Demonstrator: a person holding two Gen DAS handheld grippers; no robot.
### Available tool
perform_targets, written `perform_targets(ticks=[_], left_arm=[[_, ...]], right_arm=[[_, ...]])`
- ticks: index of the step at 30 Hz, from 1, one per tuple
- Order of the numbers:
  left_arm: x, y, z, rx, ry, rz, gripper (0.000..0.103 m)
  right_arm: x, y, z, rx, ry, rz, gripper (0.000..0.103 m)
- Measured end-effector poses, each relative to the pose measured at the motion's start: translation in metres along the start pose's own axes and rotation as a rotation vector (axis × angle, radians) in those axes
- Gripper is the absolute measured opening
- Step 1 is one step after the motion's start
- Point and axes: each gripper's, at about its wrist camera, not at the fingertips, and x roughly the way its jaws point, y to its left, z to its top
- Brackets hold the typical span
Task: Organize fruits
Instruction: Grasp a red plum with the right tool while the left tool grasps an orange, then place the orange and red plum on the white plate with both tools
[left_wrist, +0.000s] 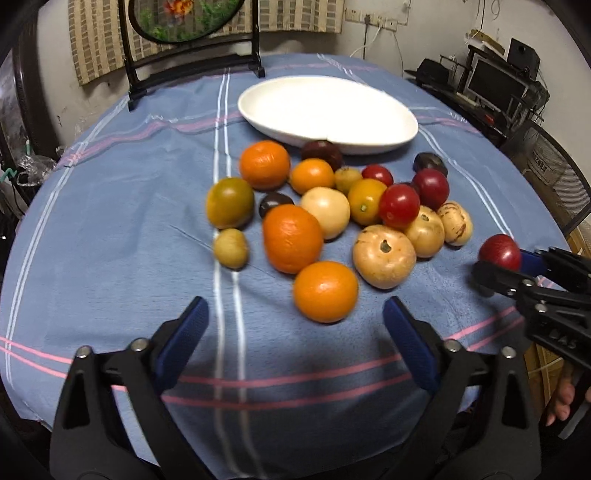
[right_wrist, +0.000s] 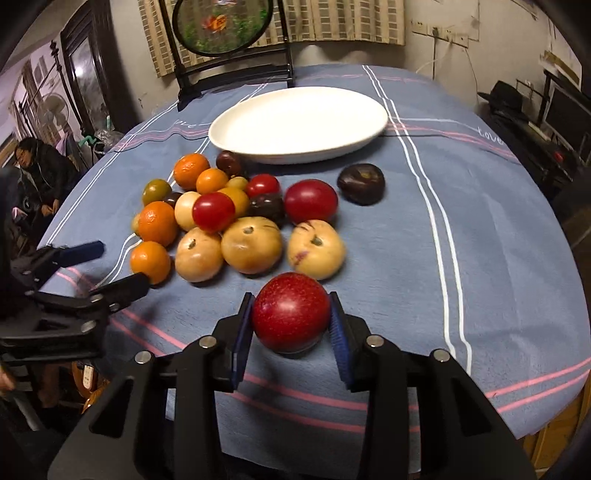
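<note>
The right claw (right_wrist: 291, 321) grips a red fruit (right_wrist: 290, 312) at lower centre of its view, low over the tabletop (right_wrist: 406, 236). It is round, so it could slip out. The left claw (left_wrist: 295, 328) stands open near an orange (left_wrist: 325, 291) and may nudge the pile. The plate (right_wrist: 295, 125) at upper centre is empty.

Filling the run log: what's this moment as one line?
right hand-held gripper: shut on red plum | left hand-held gripper: open, empty | white plate: empty

The pile of fruit (left_wrist: 325, 218) sits on the counter (left_wrist: 110, 229). The plate (left_wrist: 325, 110) is behind the pile. One plum (right_wrist: 291, 312) sits in front of the pile, between the right claw's (right_wrist: 291, 325) pads.
</note>
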Motion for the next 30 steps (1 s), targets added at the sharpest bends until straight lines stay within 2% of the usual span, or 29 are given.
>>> perform_targets(ticks=[4, 7, 8, 9, 10, 12, 16, 23, 30], left_arm=[[0.018, -0.002, 0.003, -0.015, 0.016, 0.015, 0.084], [0.026, -0.001, 0.004, -0.035, 0.000, 0.029, 0.074], [0.024, -0.001, 0.003, -0.037, -0.011, 0.028, 0.066], [0.021, -0.001, 0.003, -0.039, -0.024, 0.016, 0.041], [0.018, 0.001, 0.004, -0.050, -0.025, -0.039, 0.041], [0.015, 0.004, 0.003, -0.063, -0.019, -0.071, 0.041], [0.009, 0.009, -0.001, -0.081, -0.017, -0.091, 0.041], [-0.018, 0.015, 0.000, -0.089, -0.071, -0.105, 0.041], [-0.031, 0.018, 0.023, -0.075, -0.115, -0.119, 0.041]], right_arm=[[0.000, -0.006, -0.004, 0.021, 0.004, 0.048, 0.039], [0.000, -0.011, -0.007, 0.032, 0.011, 0.045, 0.039], [0.000, -0.011, -0.007, 0.032, 0.010, 0.042, 0.039], [-0.001, -0.011, -0.008, 0.030, 0.010, 0.043, 0.039], [-0.002, -0.010, -0.008, 0.027, 0.008, 0.045, 0.039], [-0.003, -0.007, -0.007, 0.024, -0.001, 0.051, 0.039], [-0.006, -0.001, -0.007, 0.012, -0.011, 0.054, 0.039], [-0.003, 0.003, -0.004, 0.009, -0.006, 0.062, 0.039], [0.000, 0.003, 0.009, 0.011, -0.006, 0.089, 0.039]])
